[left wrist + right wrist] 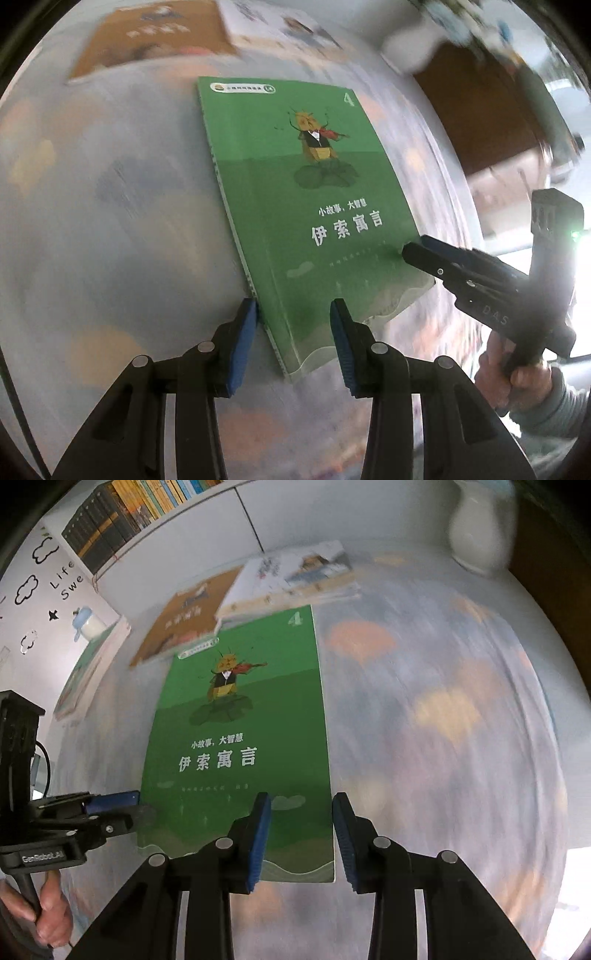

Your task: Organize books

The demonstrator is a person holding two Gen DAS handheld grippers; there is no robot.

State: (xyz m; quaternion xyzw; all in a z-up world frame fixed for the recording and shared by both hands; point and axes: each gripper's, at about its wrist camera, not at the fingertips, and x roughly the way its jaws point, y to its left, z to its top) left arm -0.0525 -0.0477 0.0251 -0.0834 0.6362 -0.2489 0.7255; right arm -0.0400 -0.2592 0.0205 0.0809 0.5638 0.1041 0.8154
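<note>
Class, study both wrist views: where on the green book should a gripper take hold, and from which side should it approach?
Grip the green book at its near bottom edge, coming in from the near side, probably one gripper per corner. Both grippers already straddle that end: the left gripper at the spine corner, the right gripper at the open-edge corner. The far edge is crowded by the white book.

green book [236, 746]: "伊索寓言", "4"; wall [55, 602]: "life", "swe"; left claw [122, 808]: "genrobot.ai"
</note>
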